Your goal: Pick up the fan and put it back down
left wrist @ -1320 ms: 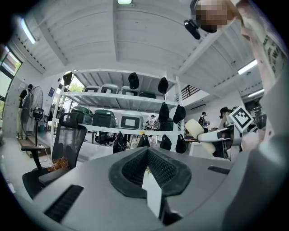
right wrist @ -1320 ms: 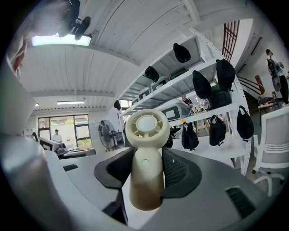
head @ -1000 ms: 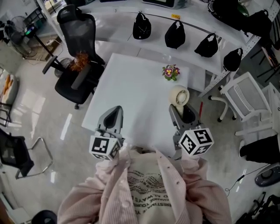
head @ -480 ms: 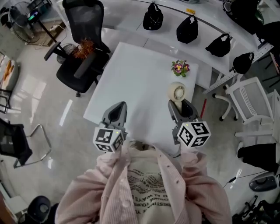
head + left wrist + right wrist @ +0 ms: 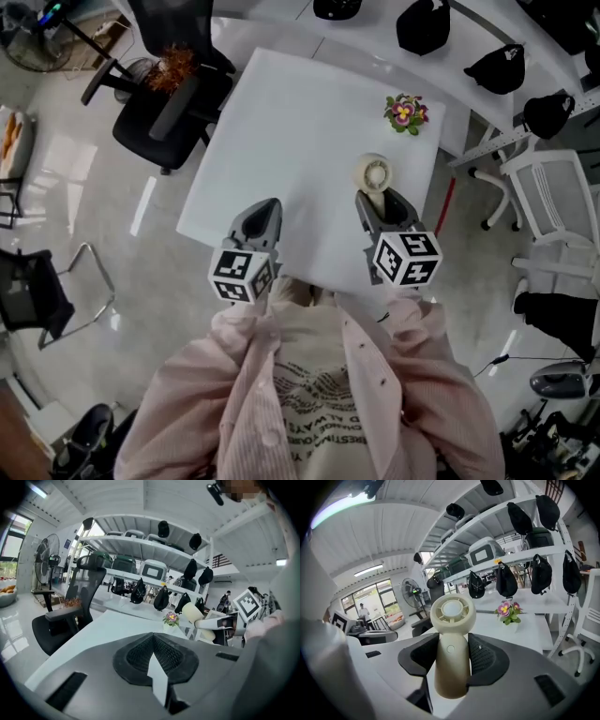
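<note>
Both grippers have dropped toward the white table over the last second. On my left, the left gripper hangs over the near edge, its jaws pressed together on nothing. Right of it, the right gripper clamps the handle of the cream handheld fan, upright, well short of the potted flowers. Whether its base touches the tabletop I cannot tell. I judge the set-down is in hand: lower straight, keep the handle vertical, and release only once the base sits flat.
</note>
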